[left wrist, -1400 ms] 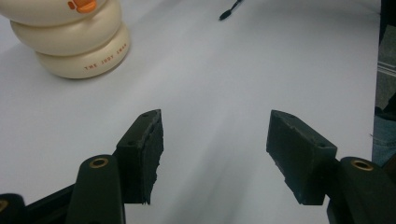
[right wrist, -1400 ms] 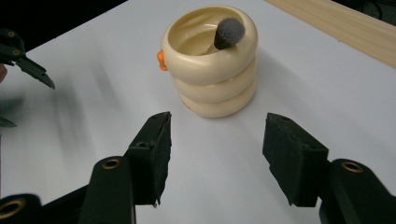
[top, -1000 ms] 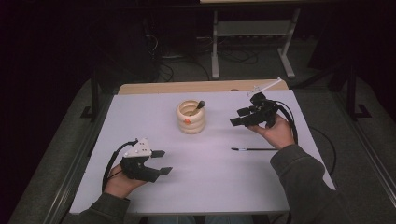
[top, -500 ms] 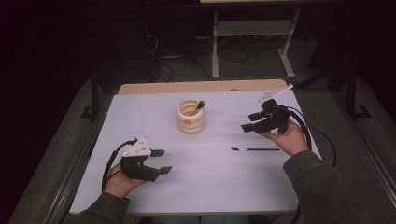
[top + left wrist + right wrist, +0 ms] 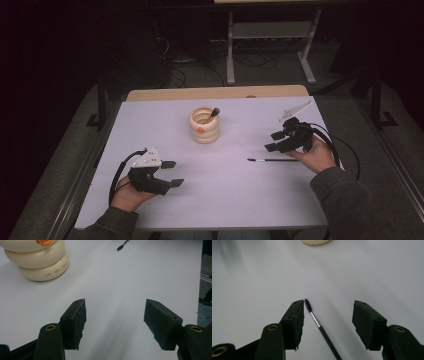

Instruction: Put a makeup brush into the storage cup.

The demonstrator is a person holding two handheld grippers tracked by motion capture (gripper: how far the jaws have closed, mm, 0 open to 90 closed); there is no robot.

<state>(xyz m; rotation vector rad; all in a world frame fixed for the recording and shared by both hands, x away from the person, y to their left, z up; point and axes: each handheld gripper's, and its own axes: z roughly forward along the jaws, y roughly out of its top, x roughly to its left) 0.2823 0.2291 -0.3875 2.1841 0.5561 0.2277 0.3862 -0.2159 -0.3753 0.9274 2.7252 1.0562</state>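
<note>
The thin black brush (image 5: 320, 326) lies flat on the white table (image 5: 240, 200) between the right gripper (image 5: 327, 322)'s half-open jaws, which have just been closing without touching it, at 3 o'clock from the cream pot (image 5: 204, 125).

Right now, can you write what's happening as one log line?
right gripper: open, jaws just closing, around thin brush on table | left gripper: open, empty | cream holder: one brush inside
</note>
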